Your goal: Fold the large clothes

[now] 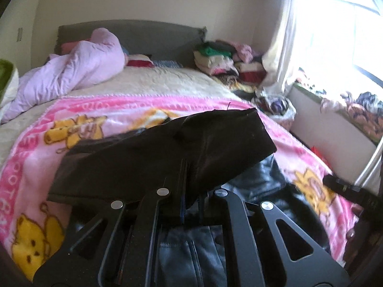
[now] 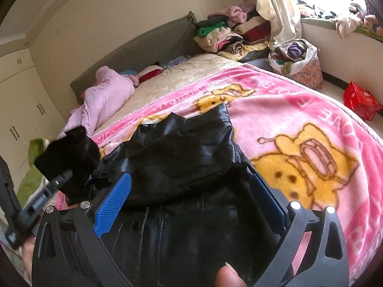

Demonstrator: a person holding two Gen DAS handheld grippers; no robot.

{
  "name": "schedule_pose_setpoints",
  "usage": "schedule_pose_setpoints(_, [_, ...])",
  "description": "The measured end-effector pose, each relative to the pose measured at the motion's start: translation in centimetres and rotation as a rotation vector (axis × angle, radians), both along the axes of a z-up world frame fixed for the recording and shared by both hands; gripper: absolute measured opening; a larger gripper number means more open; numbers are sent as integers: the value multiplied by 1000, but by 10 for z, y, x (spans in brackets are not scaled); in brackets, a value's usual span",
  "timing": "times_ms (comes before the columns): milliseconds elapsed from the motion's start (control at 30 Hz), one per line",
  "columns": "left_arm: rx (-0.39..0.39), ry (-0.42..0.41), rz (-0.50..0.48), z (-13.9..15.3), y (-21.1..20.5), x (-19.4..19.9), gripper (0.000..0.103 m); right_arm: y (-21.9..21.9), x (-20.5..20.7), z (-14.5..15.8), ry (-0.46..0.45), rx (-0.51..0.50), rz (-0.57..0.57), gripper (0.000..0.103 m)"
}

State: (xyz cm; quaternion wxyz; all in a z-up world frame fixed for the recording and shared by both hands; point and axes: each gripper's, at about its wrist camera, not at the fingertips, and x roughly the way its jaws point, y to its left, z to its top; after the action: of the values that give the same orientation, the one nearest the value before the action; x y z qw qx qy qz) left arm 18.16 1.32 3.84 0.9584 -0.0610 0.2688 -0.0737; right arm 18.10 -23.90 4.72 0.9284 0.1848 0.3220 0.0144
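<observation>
A black leather garment (image 2: 182, 167) is seen spread on a pink cartoon-print blanket (image 2: 299, 124) that covers the near part of a bed (image 1: 155, 79). The garment lies just beside a yellow bear print, with its far edge crumpled.

The left hand-held gripper (image 1: 184, 167) is found fully closed, its jaws pressed together on a flap of the garment (image 1: 191, 143). The flap is held raised above the blanket, its matt dark underside turned up. In the right wrist view the same gripper (image 2: 64, 175) is seen at the left edge with the raised flap (image 2: 71, 150) in its jaws.

The right hand-held gripper (image 2: 189, 191) is found wide open, its blue pads (image 2: 113, 203) standing apart over the garment, one to each side of a folded section. No cloth is pinched between them. A fingertip (image 2: 227, 275) is visible at the bottom edge of that view.

At the head of the bed a lilac quilt (image 1: 79, 71) is bunched against a grey headboard (image 1: 148, 35). Stacked folded clothes (image 1: 220, 59) are noted beside the bed near a curtain (image 1: 284, 47). A red bag (image 2: 361, 100) is noted on the floor.
</observation>
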Motion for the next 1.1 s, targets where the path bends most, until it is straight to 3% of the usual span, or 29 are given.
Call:
schedule_pose_setpoints(267, [97, 91, -72, -35, -23, 8, 5, 8, 17, -9, 42, 68, 48, 99])
schedule_pose_setpoints(433, [185, 154, -94, -54, -34, 10, 9, 12, 49, -24, 144, 253, 148, 99])
schedule_pose_setpoints(600, [237, 191, -103, -63, -37, 8, 14, 29, 77, -40, 242, 364, 233, 98])
schedule_pose_setpoints(667, [247, 200, -103, -65, -37, 7, 18, 39, 86, -45, 274, 375, 257, 88])
schedule_pose_setpoints(767, [256, 209, -91, -67, -36, 6, 28, 48, 96, -51, 310, 390, 270, 82])
schedule_pose_setpoints(867, [253, 229, -84, -67, -32, 4, 48, 53, 101, -58, 342, 407, 275, 77])
schedule_pose_setpoints(933, [227, 235, -99, -65, -29, 3, 83, 56, 102, -62, 355, 413, 276, 75])
schedule_pose_setpoints(1000, [213, 237, -115, -62, -29, 0, 84, 56, 102, -67, 369, 422, 273, 74])
schedule_pose_setpoints(1100, [250, 246, -142, -63, -35, -5, 89, 56, 102, -74, 388, 455, 271, 73])
